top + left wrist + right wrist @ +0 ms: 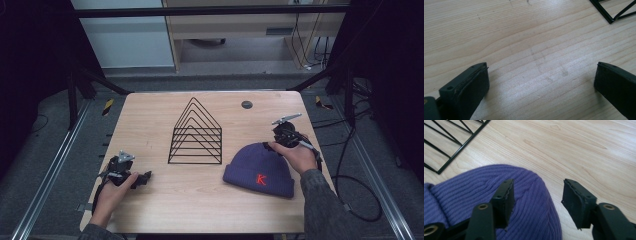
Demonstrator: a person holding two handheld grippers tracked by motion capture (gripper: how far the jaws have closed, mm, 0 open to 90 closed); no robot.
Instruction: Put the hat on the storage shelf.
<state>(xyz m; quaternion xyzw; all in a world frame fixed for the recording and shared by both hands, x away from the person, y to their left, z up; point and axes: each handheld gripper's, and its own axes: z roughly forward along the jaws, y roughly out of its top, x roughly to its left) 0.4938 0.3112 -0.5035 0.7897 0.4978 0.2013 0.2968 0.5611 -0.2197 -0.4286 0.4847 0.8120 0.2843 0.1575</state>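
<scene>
The purple ribbed knit beanie [260,170] with a red letter K on its cuff lies flat on the pale wooden table [200,205], toward the near right part, just right of the black wire rack [196,132] of nested peaked frames, which stands upright at the table's middle. The right gripper [537,195] hangs over the beanie's crown edge (the rounded end away from the cuff): its jaws stand partly apart, one over the knit and the other over bare wood beyond the crown, and nothing is clamped between them. Whether the pad over the knit touches the fabric cannot be told. In the high view the right hand [297,155] sits at the beanie's far right edge. The left gripper [541,80] rests low over bare wood at the near left, jaws wide apart and holding nothing, well apart from the beanie, with the left hand [115,187] behind it.
</scene>
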